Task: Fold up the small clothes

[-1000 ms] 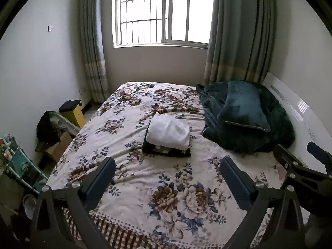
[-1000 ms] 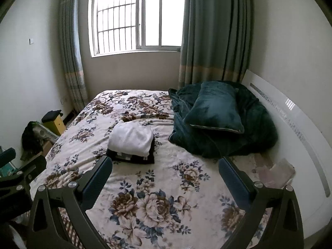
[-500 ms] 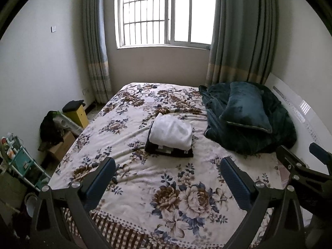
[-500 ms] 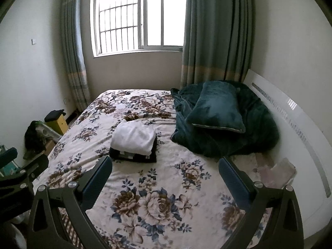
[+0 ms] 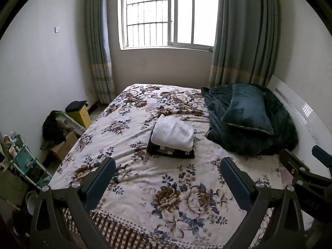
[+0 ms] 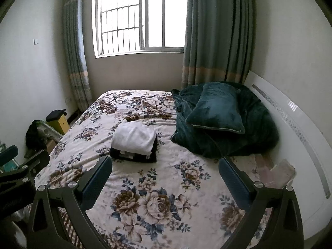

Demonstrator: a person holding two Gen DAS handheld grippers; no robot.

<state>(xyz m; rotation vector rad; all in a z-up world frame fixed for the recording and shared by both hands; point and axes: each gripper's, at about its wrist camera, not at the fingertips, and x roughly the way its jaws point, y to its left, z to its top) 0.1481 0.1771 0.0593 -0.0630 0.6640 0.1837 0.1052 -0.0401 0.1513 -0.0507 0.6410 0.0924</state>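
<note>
While both tongs, left (image 5: pixel 166 178) and right (image 6: pixel 165 175), hang released over the floral bedspread's (image 5: pixel 186 197) near edge, the folded white garment (image 5: pixel 172 133) tops a dark folded stack (image 5: pixel 170 152) mid-bed, beside the teal quilt (image 5: pixel 259 141).

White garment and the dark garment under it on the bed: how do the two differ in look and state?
The white garment lies on top, plain and softly rounded; the dark garment lies beneath, flat against the floral bedspread, black with a pale checked patch along its near edge. The white garment shows fully; the dark garment shows only as an edge around it. Both are folded, stacked in one pile, with both open grippers held back from them.
</note>
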